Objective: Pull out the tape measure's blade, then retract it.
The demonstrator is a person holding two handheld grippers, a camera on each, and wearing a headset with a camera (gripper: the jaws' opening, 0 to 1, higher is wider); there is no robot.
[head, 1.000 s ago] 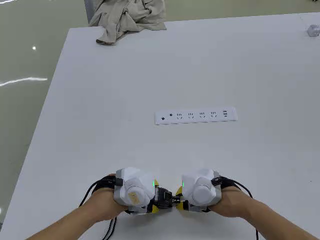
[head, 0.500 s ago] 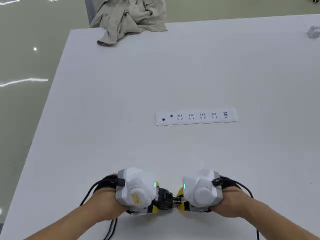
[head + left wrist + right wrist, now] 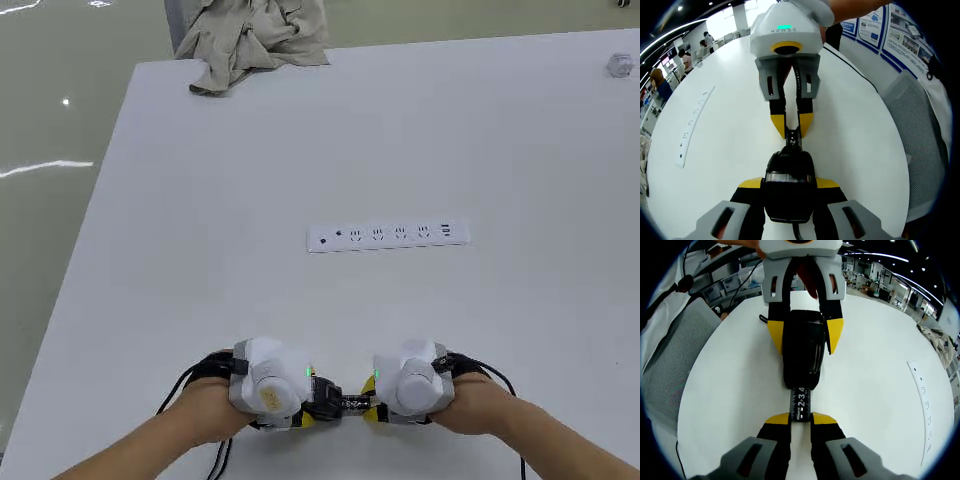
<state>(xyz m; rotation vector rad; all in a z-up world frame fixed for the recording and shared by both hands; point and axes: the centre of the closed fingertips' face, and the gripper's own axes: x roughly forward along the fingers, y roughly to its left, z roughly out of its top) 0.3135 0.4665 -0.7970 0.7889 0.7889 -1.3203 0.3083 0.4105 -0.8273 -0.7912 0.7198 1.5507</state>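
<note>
Eased right gripper, pinched on the blade, slightly away from left gripper clamping the tape measure by the table's near edge, baring a few numerals, so pull-out barely begun.

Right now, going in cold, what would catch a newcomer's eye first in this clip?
At the white table's near edge, the left hand-held gripper clamps a black tape measure case while the right hand-held gripper pinches its short drawn-out blade. A white power strip lies mid-table; crumpled beige cloth sits at the far left corner.
</note>
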